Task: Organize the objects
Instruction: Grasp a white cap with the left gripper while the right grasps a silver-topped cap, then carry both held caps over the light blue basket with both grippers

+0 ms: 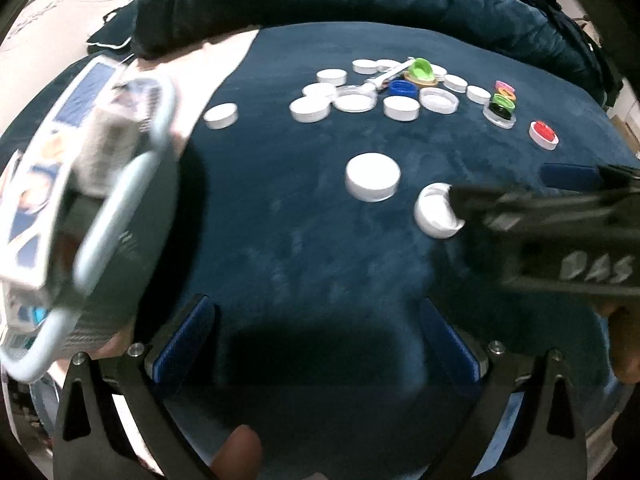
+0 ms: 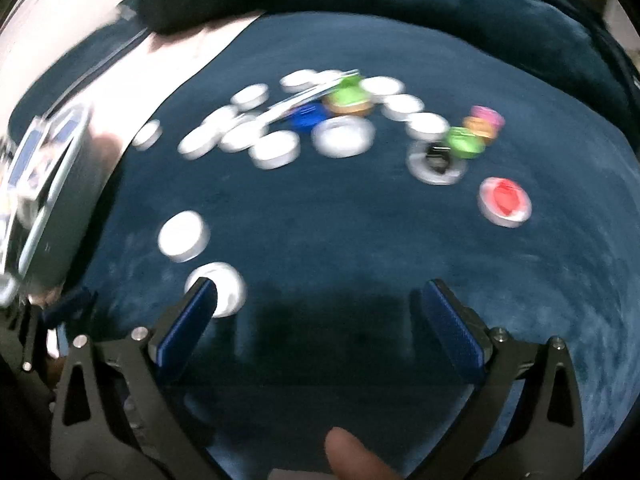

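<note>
The two nearest white caps [image 1: 373,177] [image 1: 437,216] lie on the blue velvet cloth [image 1: 280,240], light, rigid and likely slippery, best pinched across their rims; both grippers' [image 1: 316,332] [image 2: 320,316] jaws gape empty.

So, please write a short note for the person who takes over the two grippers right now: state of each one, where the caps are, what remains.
Left gripper: open, empty, above bare blue cloth.
Right gripper: open, empty, its left finger beside a white cap; a second white cap lies just beyond.
Further back: the main cluster of white caps, with blue, green, pink, orange and black ones; a cap with a red centre lies apart on the right.
Done: nothing visibly sorted. Left: all caps.
</note>
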{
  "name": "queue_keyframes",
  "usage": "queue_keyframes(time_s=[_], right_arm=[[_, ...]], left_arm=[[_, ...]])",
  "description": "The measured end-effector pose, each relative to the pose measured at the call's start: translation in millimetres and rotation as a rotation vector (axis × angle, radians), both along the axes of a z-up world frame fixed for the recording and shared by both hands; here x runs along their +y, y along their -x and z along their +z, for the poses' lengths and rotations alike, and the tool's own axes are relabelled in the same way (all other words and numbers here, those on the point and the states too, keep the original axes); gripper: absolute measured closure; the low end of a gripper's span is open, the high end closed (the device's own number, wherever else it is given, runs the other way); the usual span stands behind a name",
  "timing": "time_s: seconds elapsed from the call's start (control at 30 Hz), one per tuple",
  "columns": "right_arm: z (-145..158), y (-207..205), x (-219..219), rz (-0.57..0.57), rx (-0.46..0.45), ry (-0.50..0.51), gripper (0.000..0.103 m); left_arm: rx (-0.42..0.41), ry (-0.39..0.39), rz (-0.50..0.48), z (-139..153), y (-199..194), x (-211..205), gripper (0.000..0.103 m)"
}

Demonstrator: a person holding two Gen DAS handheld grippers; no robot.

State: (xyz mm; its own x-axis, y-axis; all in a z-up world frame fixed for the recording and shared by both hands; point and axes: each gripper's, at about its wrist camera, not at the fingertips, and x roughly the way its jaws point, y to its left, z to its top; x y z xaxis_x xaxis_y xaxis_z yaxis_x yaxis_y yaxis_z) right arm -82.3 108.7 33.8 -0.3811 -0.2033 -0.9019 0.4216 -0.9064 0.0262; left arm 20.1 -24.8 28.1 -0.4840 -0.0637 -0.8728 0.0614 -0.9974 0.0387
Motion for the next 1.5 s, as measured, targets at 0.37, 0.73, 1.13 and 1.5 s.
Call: queue_keyframes(time_s=[0.37, 0.73, 1.13, 1.5], right_arm=[[-6.4, -9.9, -11.5, 0.053, -0.01, 0.011, 0.071], [1.1, 17.6, 65.0, -0.249, -0.052, 0.106, 0.071], [-0.5, 19.4, 62.8, -0.219, -0.044, 0.11, 0.07], [35.5, 2.6, 22.9, -0.141, 0.001, 0.175, 0.071]], left_arm=[[0.025, -0.135, 0.097, 1.1, -2.1, -33.5, 0.001], [0.068, -0.14, 0.032, 7.8, 59.5, 6.5, 0.008], [0.071, -0.102, 0.017, 3.3, 74.4, 22.5, 0.071], [0.147, -0.136, 0.05, 75.2, 37.0, -18.6, 0.071]])
